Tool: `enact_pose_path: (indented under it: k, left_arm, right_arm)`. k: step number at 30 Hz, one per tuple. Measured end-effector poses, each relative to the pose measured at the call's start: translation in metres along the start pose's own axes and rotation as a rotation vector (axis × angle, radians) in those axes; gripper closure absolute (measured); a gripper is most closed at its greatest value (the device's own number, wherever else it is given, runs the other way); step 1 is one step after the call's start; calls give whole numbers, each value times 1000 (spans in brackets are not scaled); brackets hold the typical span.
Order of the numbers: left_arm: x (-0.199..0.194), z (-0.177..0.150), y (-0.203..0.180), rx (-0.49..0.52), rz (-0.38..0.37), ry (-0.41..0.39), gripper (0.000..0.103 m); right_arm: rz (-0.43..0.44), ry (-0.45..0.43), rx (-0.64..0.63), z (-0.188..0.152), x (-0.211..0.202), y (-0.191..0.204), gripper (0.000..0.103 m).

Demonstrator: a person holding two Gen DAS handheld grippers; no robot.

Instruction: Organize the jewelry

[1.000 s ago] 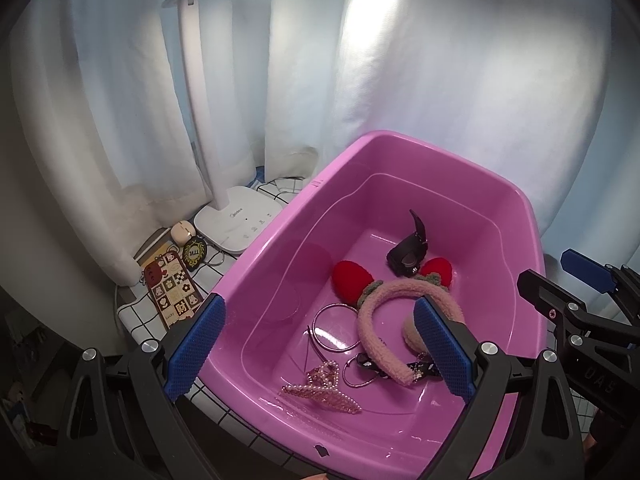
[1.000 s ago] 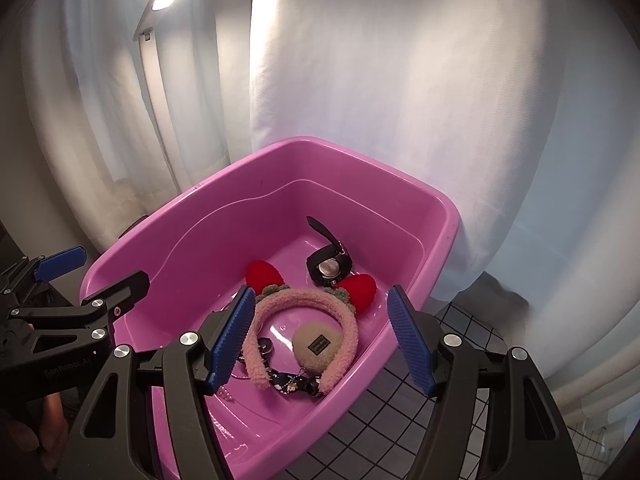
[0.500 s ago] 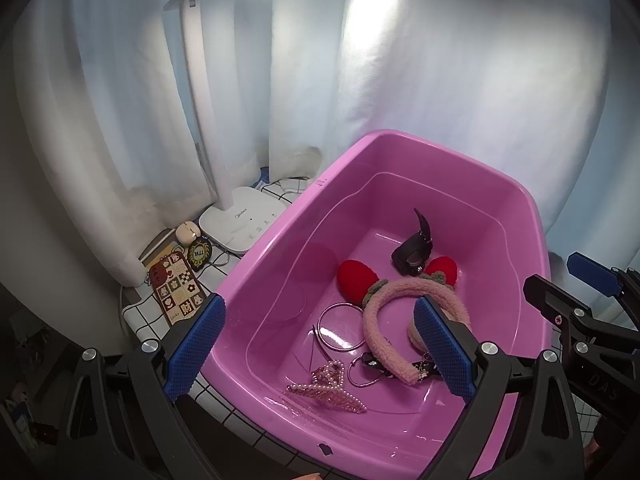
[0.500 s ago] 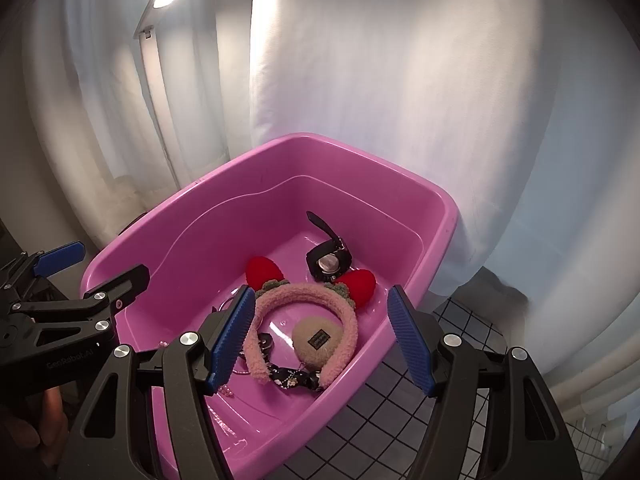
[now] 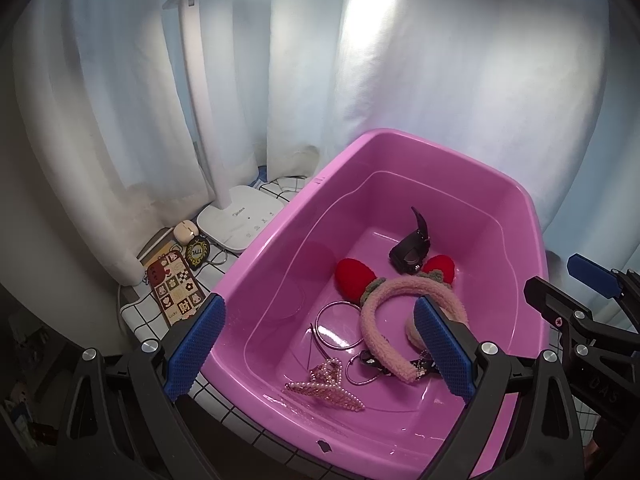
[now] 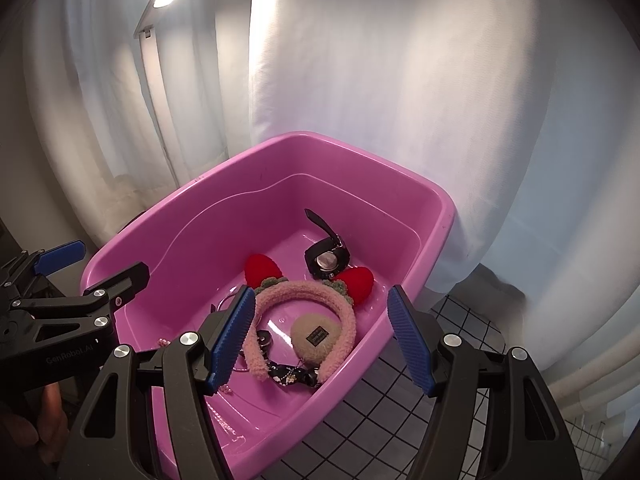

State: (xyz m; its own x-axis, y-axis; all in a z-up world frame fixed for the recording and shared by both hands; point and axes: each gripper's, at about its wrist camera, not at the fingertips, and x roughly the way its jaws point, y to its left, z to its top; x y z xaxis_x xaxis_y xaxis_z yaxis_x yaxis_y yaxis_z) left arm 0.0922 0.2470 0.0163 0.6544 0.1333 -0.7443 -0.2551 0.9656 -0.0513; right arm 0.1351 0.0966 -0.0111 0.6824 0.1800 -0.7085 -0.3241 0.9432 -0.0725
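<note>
A pink plastic tub (image 5: 280, 236) (image 6: 436, 216) holds the jewelry. Inside lie a fuzzy pink headband with red ears (image 5: 380, 300) (image 6: 312, 292), a black watch (image 5: 410, 250) (image 6: 326, 258), a silver bangle (image 5: 334, 326), a pearl hair claw (image 5: 324, 386), a small ring (image 5: 360, 370), a black beaded piece (image 6: 290, 372) and a beige round pad (image 6: 314, 338). My left gripper (image 5: 320, 350) is open and empty above the tub's near left. My right gripper (image 6: 320, 340) is open and empty above the tub's near right.
A white desk lamp (image 5: 240, 216) stands left of the tub. Beside it lie a patterned phone case (image 5: 174, 288), a small beige case (image 5: 185, 228) and a dark badge (image 5: 198, 252). White curtains hang behind. The checked tabletop (image 6: 440, 412) runs along the tub's right.
Both grippers have drawn back and up a little, so the tub looks slightly smaller and lower. Nothing in the tub has moved. Both stay open.
</note>
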Motion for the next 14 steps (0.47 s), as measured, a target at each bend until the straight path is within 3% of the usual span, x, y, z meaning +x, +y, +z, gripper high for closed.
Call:
enact_pose_path:
  k: [14]
  left_arm:
    - [-2, 0, 2, -13, -4, 3, 9]
  right_arm:
    - [0, -1, 2, -4, -2, -1, 37]
